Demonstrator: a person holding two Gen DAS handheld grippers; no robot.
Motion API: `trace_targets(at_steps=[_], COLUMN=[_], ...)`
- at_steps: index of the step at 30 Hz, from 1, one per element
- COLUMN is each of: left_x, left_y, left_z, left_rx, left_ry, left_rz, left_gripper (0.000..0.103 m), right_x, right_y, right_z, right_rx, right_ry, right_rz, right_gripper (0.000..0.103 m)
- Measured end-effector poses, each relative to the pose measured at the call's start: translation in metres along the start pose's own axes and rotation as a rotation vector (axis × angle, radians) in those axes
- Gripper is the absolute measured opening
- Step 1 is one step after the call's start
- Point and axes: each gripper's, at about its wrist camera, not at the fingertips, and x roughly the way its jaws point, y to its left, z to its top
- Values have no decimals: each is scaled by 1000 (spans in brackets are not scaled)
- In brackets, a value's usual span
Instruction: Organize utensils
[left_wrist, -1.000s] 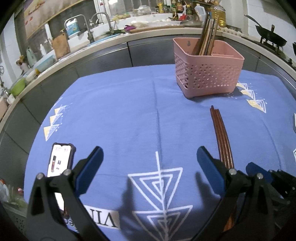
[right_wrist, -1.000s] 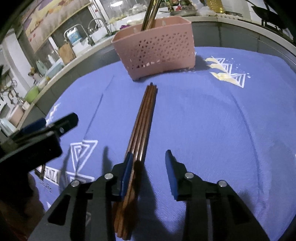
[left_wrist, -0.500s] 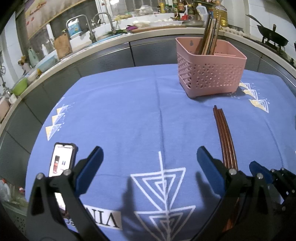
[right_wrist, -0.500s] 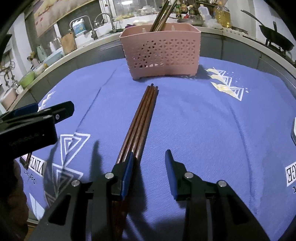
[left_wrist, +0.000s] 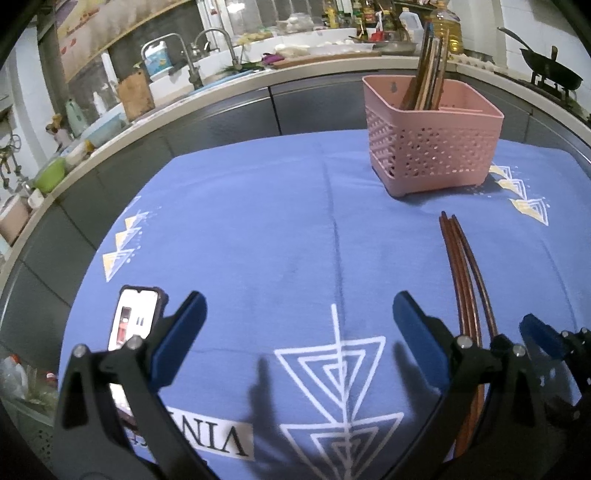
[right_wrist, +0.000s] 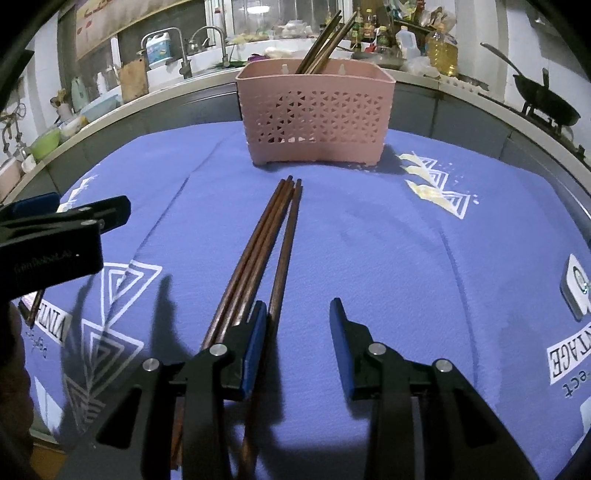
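Right gripper (right_wrist: 297, 325): jaws apart at medium width, low over blue printed tablecloth (right_wrist: 388, 240), gripping nothing. Bundle of long dark-brown wooden chopsticks (right_wrist: 271, 236) flat on cloth, tips toward pink perforated plastic basket (right_wrist: 314, 114); one stick lies betw. fingers, just beside left blue pad (right_wrist: 255, 343), others run under/outside that finger. More chopsticks stand upright in basket.

Left gripper (left_wrist: 295, 325): jaws wide, holding nothing, chopsticks at its right side. Black smartphone w/ lit screen (left_wrist: 135, 317) on cloth near its left finger.

Surface: blue tablecloth (right_wrist: 388, 236)
Landmark: pink basket (right_wrist: 314, 114), far edge
Chopsticks (right_wrist: 273, 229): just before the basket
Phone (left_wrist: 135, 317): well left of the basket, near edge
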Motion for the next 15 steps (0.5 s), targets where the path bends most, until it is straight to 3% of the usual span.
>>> trace_targets(at_steps=[10,12,15], left_x=[3,4,6], left_y=[1,1,2], left_z=[-1,-1,-1], left_rx=[1,2,3], left_ry=[3,5,7], left_rz=[14,15,18], left_gripper=[97,97,97], right_x=[1,1,1], right_y=[-15,-18,-12], right_z=[2,1,1], right_rx=[14,16,-29], right_ry=[-14,-15,-16], right_rz=[-46,-48,-52], right_gripper=[35,31,15])
